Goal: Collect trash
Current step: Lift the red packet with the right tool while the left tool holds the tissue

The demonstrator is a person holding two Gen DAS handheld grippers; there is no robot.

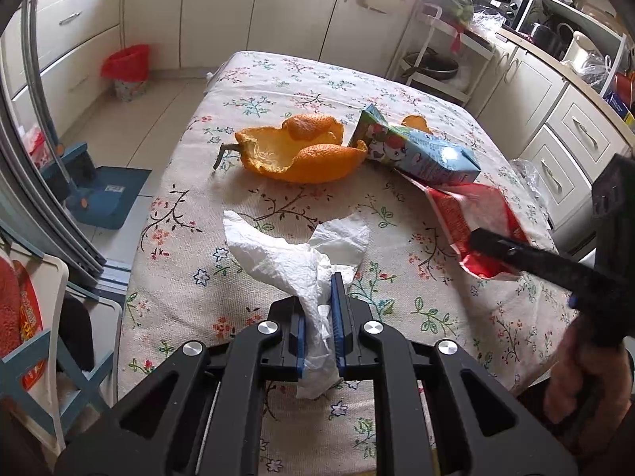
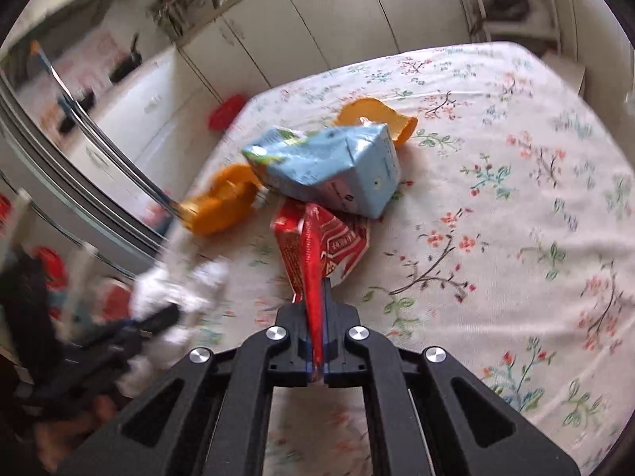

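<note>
My left gripper (image 1: 320, 277) is shut on a crumpled white paper towel (image 1: 293, 254), which hangs from its blue pads above the flowered tablecloth (image 1: 190, 261). My right gripper (image 2: 316, 283) is shut on the near edge of a red snack wrapper (image 2: 317, 238); in the left wrist view it (image 1: 476, 236) comes in from the right onto that wrapper (image 1: 468, 206). A flattened blue drink carton (image 1: 420, 150) (image 2: 337, 166) lies just beyond the wrapper. Orange peel (image 1: 293, 150) (image 2: 222, 202) lies left of the carton, with a smaller piece (image 2: 377, 115) behind it.
A bin with a red bag (image 1: 127, 71) stands on the floor beyond the table's far left corner. A blue dustpan (image 1: 103, 194) lies on the floor at left. White cabinets (image 1: 278, 8) line the back wall, and a cluttered counter (image 1: 555, 39) runs along the right.
</note>
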